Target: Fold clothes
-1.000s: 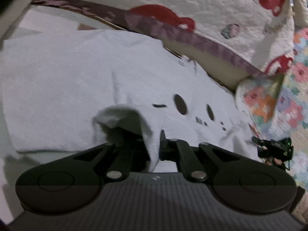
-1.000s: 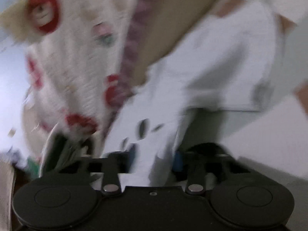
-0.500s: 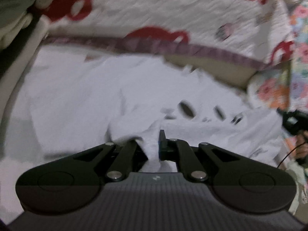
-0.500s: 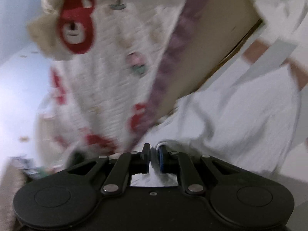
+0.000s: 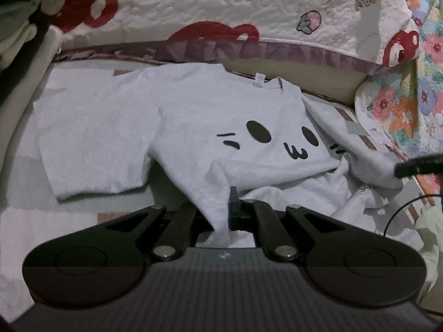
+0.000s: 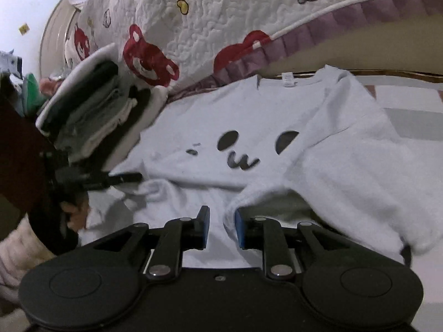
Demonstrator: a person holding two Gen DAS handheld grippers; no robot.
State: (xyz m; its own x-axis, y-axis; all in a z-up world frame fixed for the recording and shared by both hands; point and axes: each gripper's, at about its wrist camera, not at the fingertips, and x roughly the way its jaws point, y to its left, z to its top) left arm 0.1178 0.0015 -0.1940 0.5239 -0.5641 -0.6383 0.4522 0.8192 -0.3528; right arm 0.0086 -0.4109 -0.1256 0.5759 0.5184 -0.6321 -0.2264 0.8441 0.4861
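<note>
1. Left wrist view: left gripper (image 5: 225,213) clamped tight on a pinched-up fold of the white T-shirt (image 5: 221,127). Shirt lies spread on the bed (image 5: 25,193), cat-face print up, collar at 12 o'clock, one sleeve flat at 9 o'clock. Quilt (image 5: 249,8) with red bears beyond it. Right gripper's tip pokes in at 3 o'clock.
2. Right wrist view: right gripper (image 6: 221,225) partly apart and opening; T-shirt hem sits between the pads, not pinched. Left gripper (image 6: 121,178) at 9 o'clock, on the shirt's edge.
</note>
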